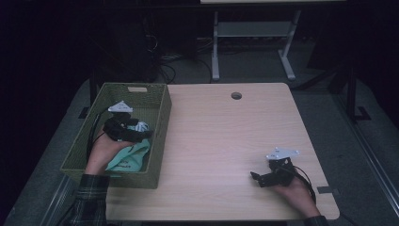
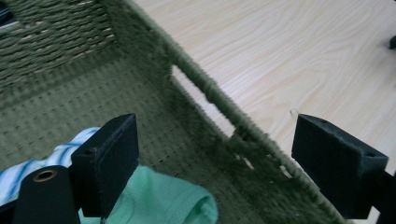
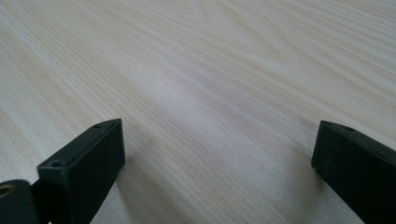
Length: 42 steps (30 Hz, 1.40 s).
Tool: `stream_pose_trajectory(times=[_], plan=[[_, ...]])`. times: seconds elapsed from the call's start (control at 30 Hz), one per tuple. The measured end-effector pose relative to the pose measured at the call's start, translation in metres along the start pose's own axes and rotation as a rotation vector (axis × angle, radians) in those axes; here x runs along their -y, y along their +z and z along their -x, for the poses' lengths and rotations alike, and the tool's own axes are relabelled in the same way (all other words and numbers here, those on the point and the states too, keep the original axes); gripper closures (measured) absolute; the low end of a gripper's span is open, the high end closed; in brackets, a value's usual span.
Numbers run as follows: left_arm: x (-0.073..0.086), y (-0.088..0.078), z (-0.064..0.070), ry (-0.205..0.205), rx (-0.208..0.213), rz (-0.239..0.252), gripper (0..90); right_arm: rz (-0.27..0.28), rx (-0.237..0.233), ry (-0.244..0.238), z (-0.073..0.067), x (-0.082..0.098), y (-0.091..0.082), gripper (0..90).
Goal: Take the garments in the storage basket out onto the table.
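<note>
Woven olive-green fibre makes up the basket [image 1: 159, 123] at the table's left edge, and the left gripper [image 1: 141, 133] hangs inside it, held by the left hand [image 1: 104, 151] that comes up from a plaid sleeve [image 1: 89, 197] over the basket's near wall. Its jaws stand wide apart with nothing between them. In the left gripper view one jaw sits over the basket floor just above a mint-green cloth [image 2: 163, 198], while the other jaw lies out past the basket's right rim [image 2: 219, 100], so the rim runs through the gap. A striped blue-and-white cloth [image 2: 28, 170] lies beside the mint one, partly hidden behind the nearer jaw. Both cloths rest in the basket's near half; its far half is bare weave.

Over at the table's near right corner, the right hand [image 1: 295, 190] holds the right gripper [image 1: 255, 177] low over the light wooden table [image 1: 226, 141], pointing left toward the middle. Its jaws are also spread wide and hold nothing; the right gripper view shows only bare wood grain between them.

Between basket and right gripper stretches a broad free area of tabletop, broken only by a round cable hole [image 1: 236, 95] near the far edge. The right hand sits close to the table's near edge and right corner.
</note>
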<state>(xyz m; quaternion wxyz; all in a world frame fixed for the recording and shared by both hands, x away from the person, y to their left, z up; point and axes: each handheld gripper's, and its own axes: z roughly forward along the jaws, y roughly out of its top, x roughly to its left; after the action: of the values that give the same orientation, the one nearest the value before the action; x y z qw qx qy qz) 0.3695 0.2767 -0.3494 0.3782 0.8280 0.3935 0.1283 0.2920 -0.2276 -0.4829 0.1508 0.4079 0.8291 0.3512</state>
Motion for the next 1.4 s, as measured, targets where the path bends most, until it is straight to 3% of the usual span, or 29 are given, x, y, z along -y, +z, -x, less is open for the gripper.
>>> stream_pose_trajectory(times=[0.57, 1.4], plan=[[0.015, 0.001, -0.02, -0.033, -0.046, -0.032, 14.1, 0.0, 0.0, 0.0, 0.0, 0.0, 0.0, 2.1], [0.043, 0.022, -0.043, -0.069, -0.084, -0.119, 14.1, 0.001, -0.001, 0.001, 0.0, 0.0, 0.0, 2.1]])
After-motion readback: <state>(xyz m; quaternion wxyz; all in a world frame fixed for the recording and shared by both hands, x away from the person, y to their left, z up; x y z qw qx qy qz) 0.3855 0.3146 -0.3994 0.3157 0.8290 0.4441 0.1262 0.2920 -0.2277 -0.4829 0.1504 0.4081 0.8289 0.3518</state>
